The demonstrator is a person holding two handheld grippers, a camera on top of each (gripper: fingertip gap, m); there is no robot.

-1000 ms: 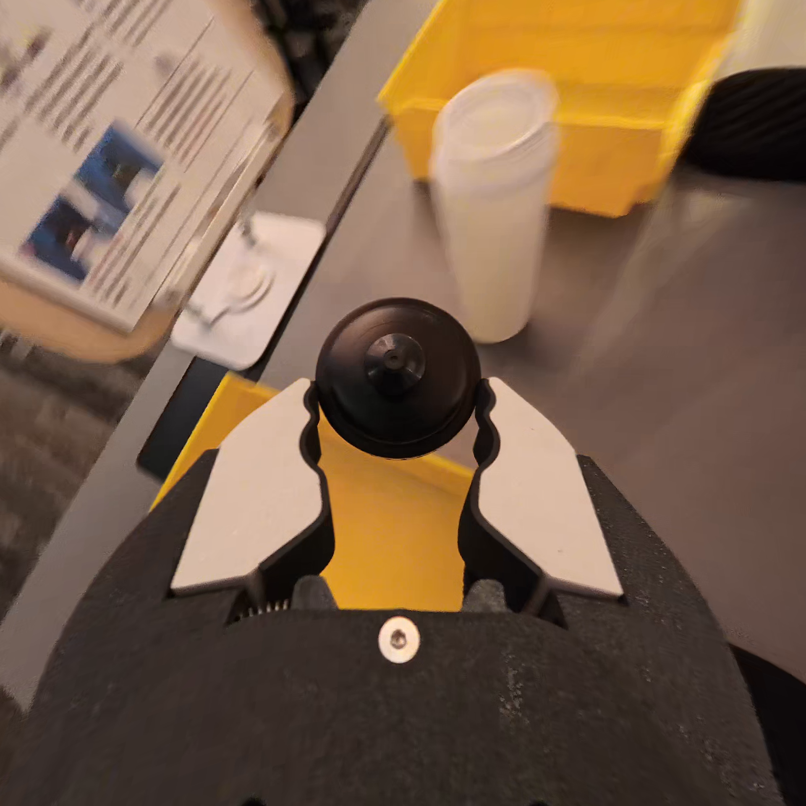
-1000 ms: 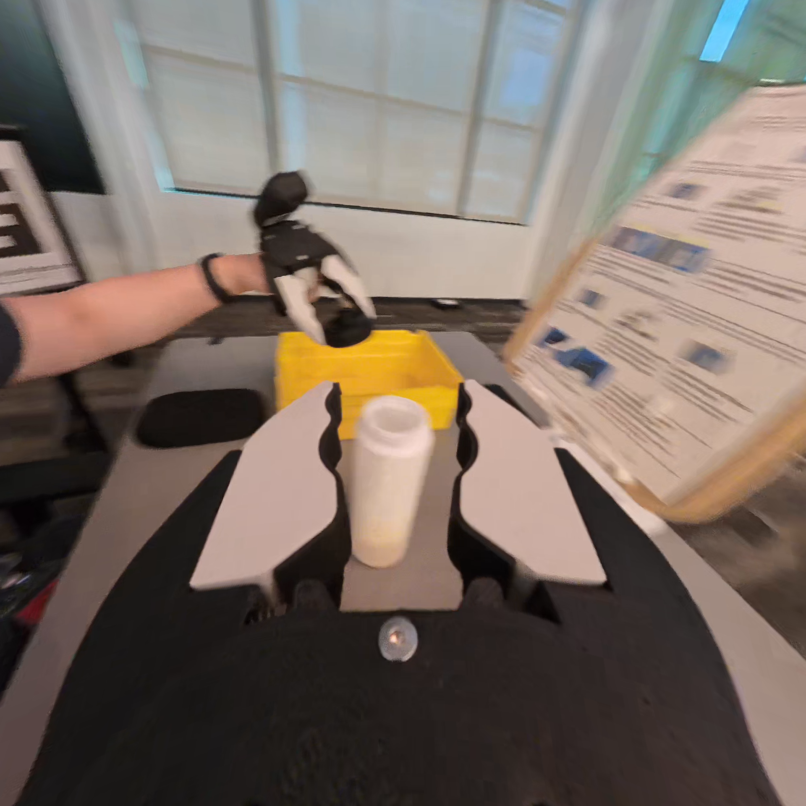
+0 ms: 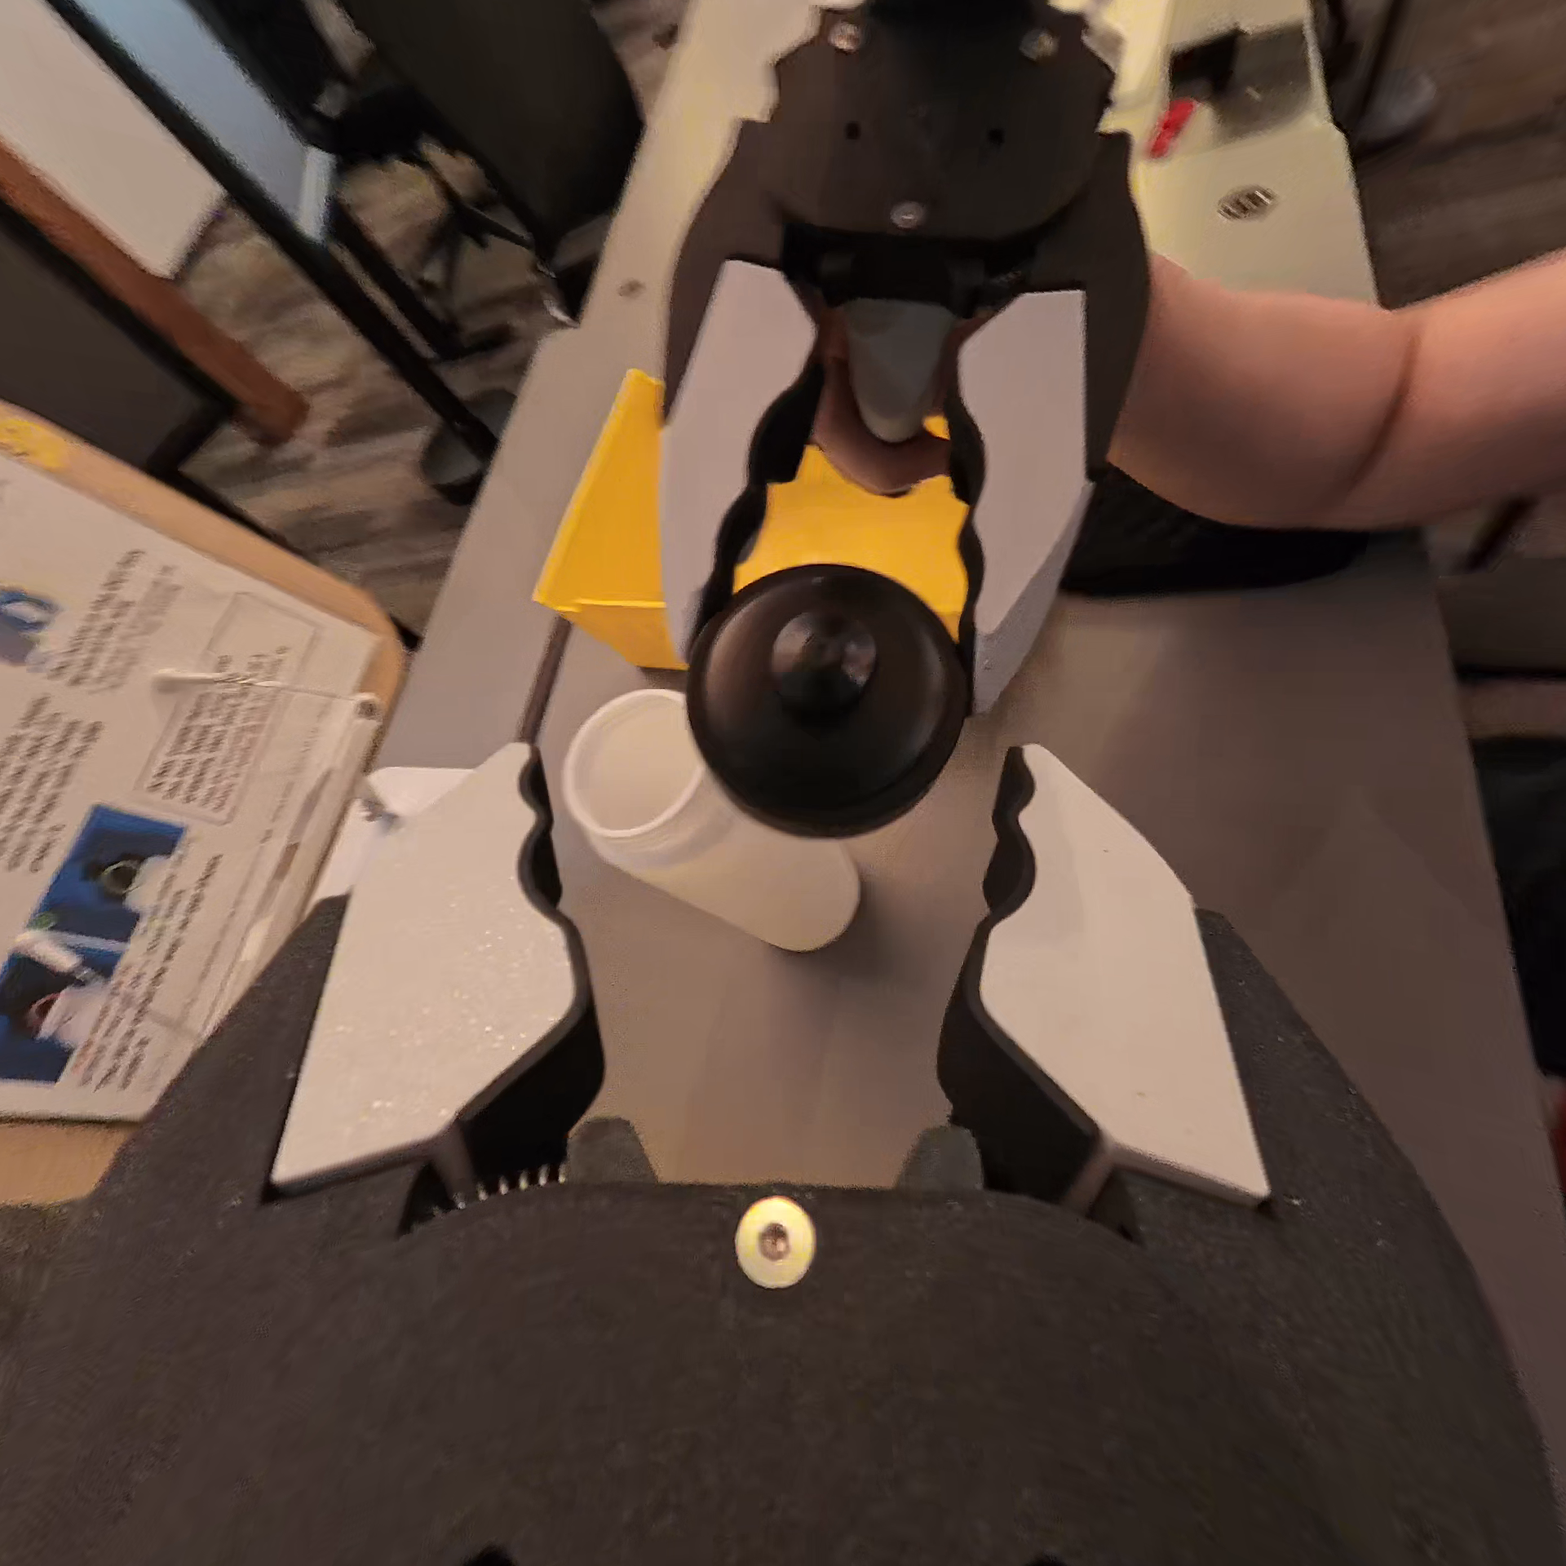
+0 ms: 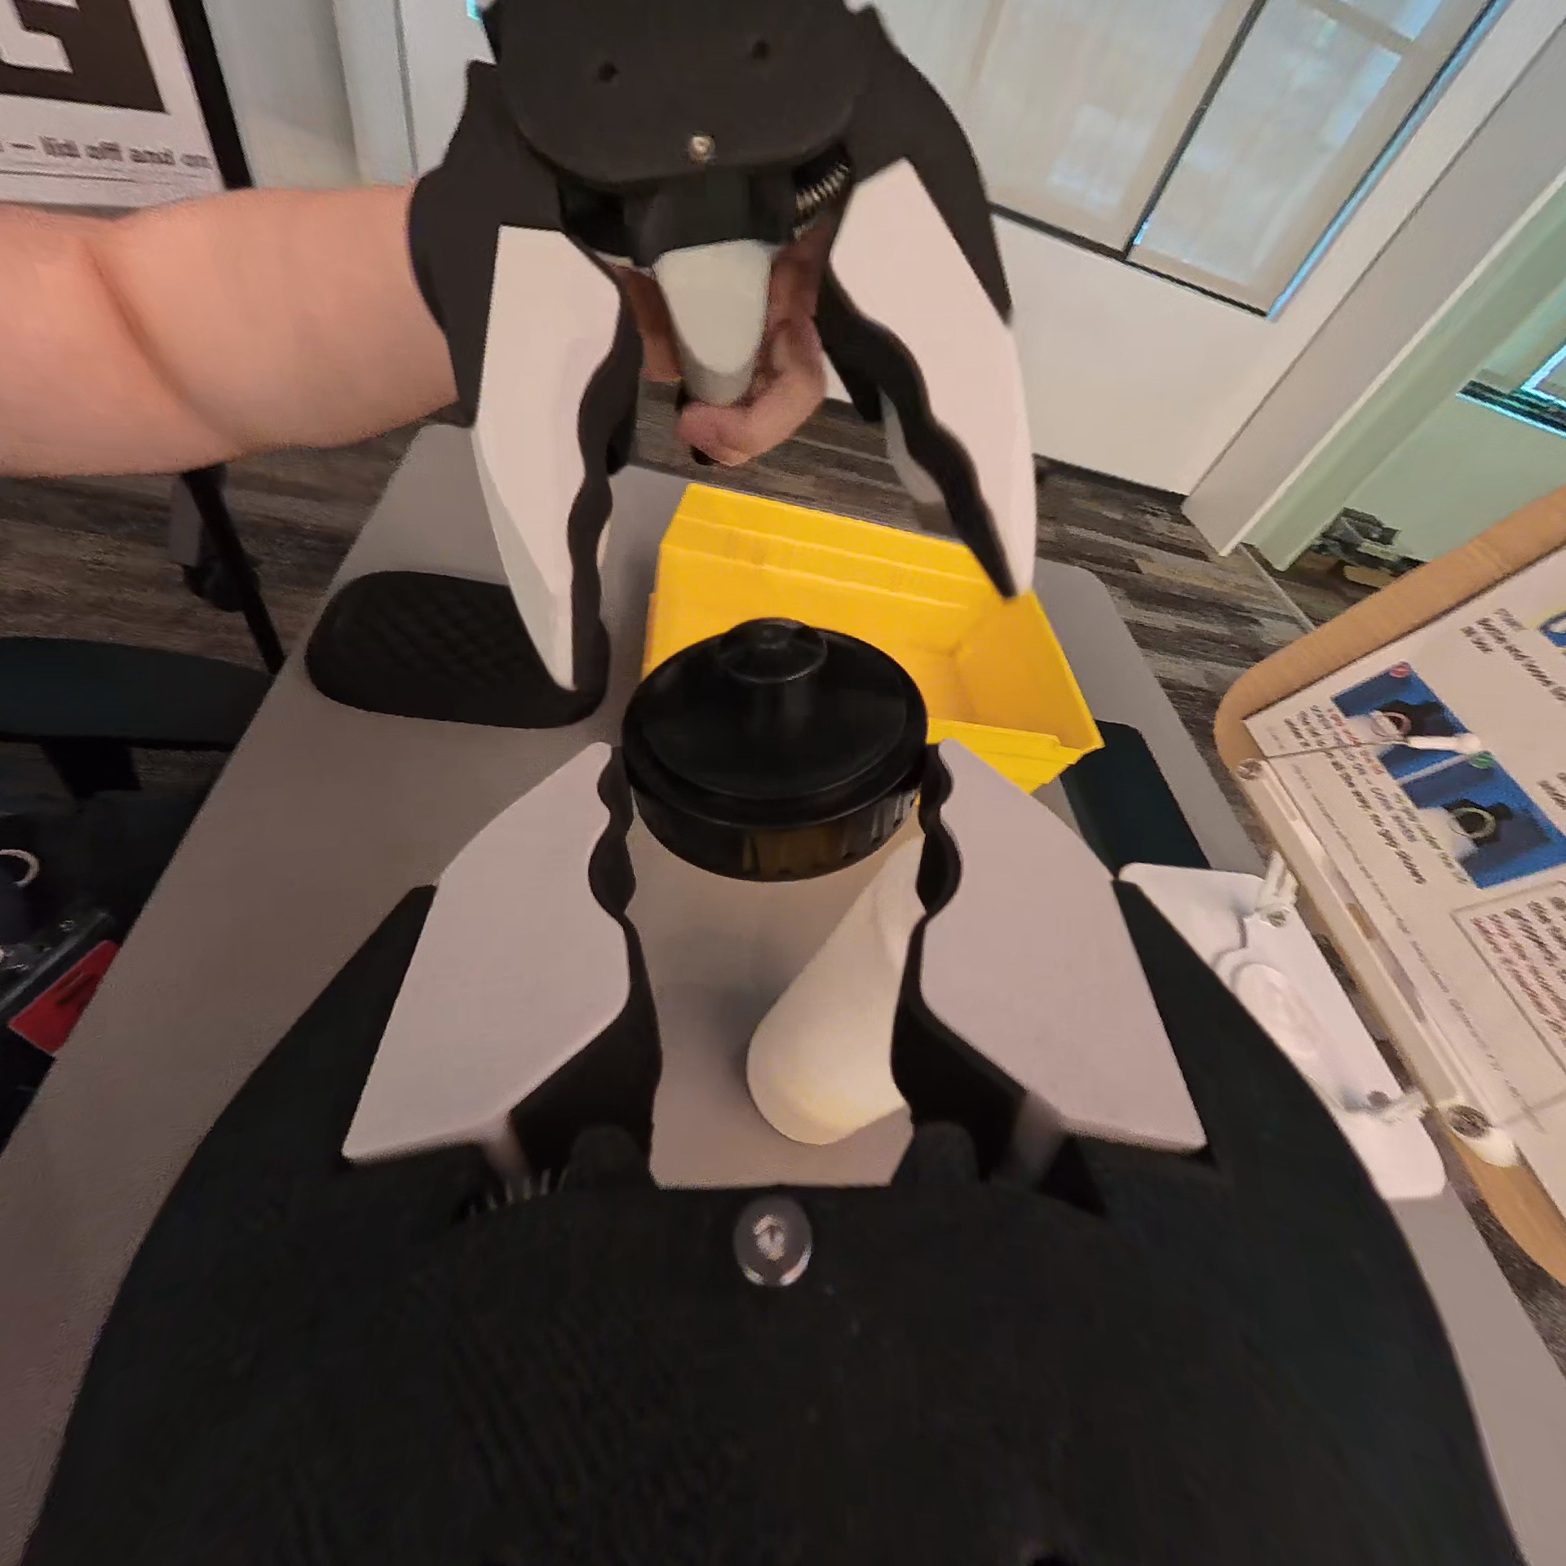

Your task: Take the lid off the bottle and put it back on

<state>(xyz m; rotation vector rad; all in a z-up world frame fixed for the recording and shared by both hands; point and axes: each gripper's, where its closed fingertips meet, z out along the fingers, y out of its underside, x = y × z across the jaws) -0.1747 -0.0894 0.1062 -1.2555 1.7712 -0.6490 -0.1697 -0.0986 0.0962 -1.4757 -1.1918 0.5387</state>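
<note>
The right gripper [image 4: 775, 763] is pinching the black lid [image 4: 771, 746] between the tips of its jaws, holding it in the air just above the white bottle [image 3: 720, 873] and a little off to one side of the mouth. The bottle is standing on the grey counter [image 3: 1186, 763] with its mouth showing uncovered in the left wrist view. The left gripper [image 3: 771, 754] is hanging over the same spot, facing the right one, its jaws spread wide and gripping nothing. A yellow bin [image 4: 1000, 661] is sitting on the counter behind the bottle, a black pad [image 4: 407, 652] beside it, and a printed board [image 3: 127, 805] is leaning at the counter's edge
</note>
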